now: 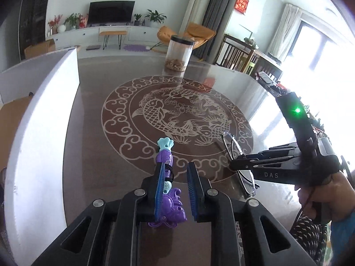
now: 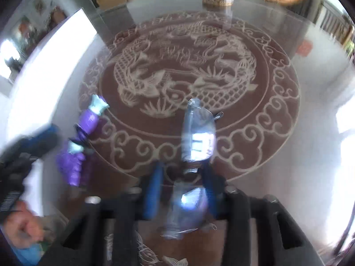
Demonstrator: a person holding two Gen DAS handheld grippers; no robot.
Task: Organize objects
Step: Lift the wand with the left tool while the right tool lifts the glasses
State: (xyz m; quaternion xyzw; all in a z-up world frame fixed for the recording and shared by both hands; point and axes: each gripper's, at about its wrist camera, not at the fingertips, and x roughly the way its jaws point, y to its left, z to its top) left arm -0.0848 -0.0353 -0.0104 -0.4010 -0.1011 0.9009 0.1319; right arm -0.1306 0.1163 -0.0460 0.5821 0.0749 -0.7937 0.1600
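Left gripper (image 1: 175,188): our jaws pinch the purple toy (image 1: 169,206) mid-body; hard, light plastic.
Right gripper (image 2: 183,190): jaws clamped on glasses (image 2: 197,137); fragile, slippery, so we grip the bridge.
Bench (image 1: 99,133): below both.
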